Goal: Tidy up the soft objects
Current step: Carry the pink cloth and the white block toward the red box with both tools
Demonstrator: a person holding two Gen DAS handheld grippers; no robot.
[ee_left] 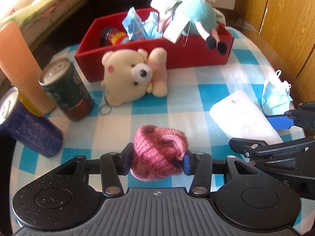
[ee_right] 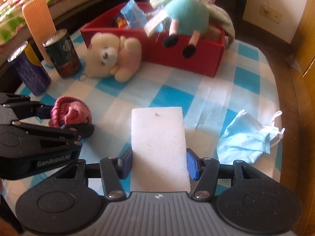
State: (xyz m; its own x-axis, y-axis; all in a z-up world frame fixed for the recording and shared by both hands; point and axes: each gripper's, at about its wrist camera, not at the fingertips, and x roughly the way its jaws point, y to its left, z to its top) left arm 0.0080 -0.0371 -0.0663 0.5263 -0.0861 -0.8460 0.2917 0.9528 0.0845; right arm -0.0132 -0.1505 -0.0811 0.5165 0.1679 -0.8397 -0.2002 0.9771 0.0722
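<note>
My left gripper [ee_left: 157, 157] is shut on a pink knitted hat [ee_left: 159, 147], its pads pressing into both sides just above the checked cloth. In the right wrist view the same gripper [ee_right: 66, 121] holds the hat [ee_right: 70, 112] at the left. My right gripper [ee_right: 159, 161] is shut on a white foam block [ee_right: 159, 137], pads against its long edges. A red box [ee_left: 137, 63] at the back holds a teal plush [ee_left: 196, 13] draped over its rim, and blue packets. A cream teddy bear [ee_left: 128, 74] lies in front of the box.
A light blue face mask [ee_right: 244, 139] lies at the right edge of the table. At the left stand a green can [ee_left: 67, 90], a blue can [ee_left: 29, 129] and an orange ribbed cylinder [ee_left: 19, 64]. Wooden cabinet doors [ee_left: 285, 19] close off the right side.
</note>
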